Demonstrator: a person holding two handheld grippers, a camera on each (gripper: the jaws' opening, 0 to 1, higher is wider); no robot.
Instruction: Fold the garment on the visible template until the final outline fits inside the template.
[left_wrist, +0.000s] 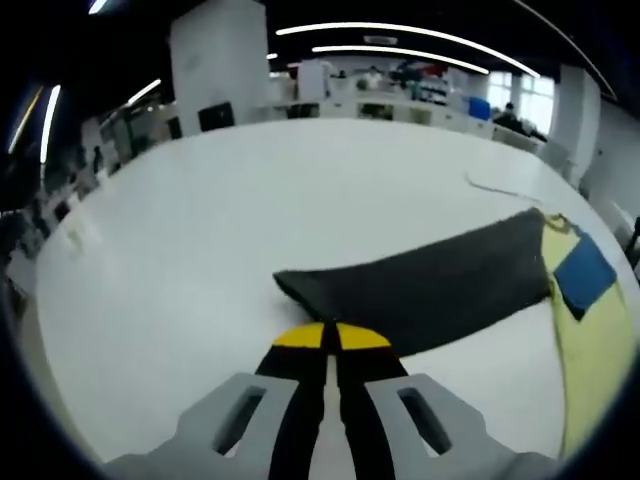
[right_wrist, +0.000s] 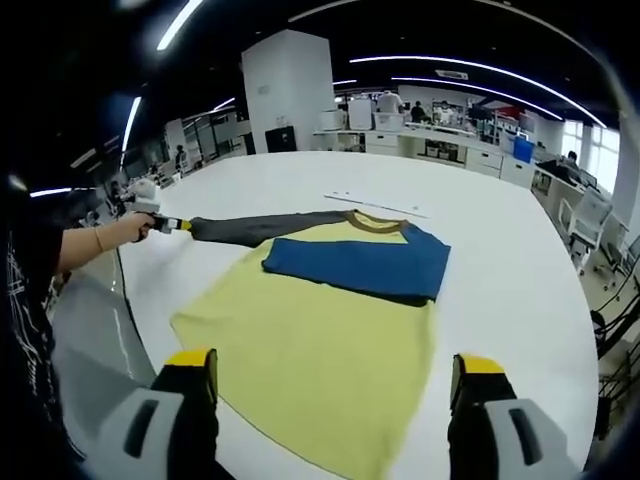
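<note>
A yellow shirt lies flat on the white table, its brown collar at the far end. One blue sleeve is folded across the chest. The other sleeve, dark grey, stretches straight out to the left. Its cuff end meets my left gripper, which a hand holds. In the left gripper view the jaws of the left gripper are shut at the near edge of the grey sleeve. My right gripper hangs open above the shirt's hem.
A thin pale strip lies on the table beyond the collar. The table's left edge runs close to the person's arm. Desks, a white pillar and chairs stand behind and to the right.
</note>
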